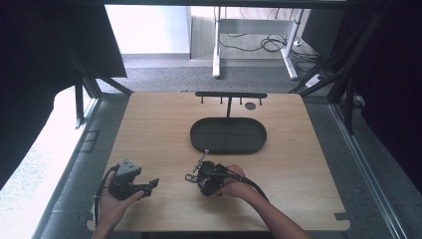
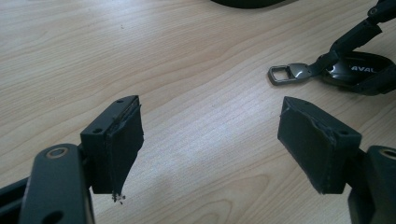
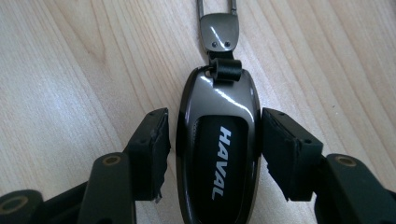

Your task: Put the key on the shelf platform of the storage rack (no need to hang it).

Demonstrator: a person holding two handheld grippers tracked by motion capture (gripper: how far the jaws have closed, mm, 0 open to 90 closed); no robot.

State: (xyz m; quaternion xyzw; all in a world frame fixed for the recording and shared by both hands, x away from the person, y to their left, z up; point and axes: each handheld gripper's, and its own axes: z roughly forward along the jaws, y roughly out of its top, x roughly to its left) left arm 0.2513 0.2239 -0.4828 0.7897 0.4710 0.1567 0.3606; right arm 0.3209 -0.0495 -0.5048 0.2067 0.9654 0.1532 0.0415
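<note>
The right gripper [image 3: 215, 154] has its jaws narrowed around a dark, glossy car key fob [image 3: 218, 154] lettered HAVAL. The right pad sits against the fob's side; the left pad looks to be at the opposite side, with at most a hair of a gap — a grip, as far as the right gripper view shows. The fob lies flat on the wooden table [image 1: 298, 149], its metal clip [image 3: 219, 30] pointing away from the jaws. In the high view the right gripper [image 1: 201, 172] is low over the table's near middle, and the fob's clip [image 1: 190, 178] sticks out to its left.

The left gripper [image 2: 210, 135] stands wide open with nothing between its pads — bare wood below it. In the high view it [image 1: 149, 186] rests near the table's near-left part, well apart from the right one.

An oval black tray [image 1: 249, 144] sits just beyond the right gripper, and a black hook rack [image 1: 231, 94] stands behind it near the far edge. Open wood lies on both sides of the tray and between the two grippers.
</note>
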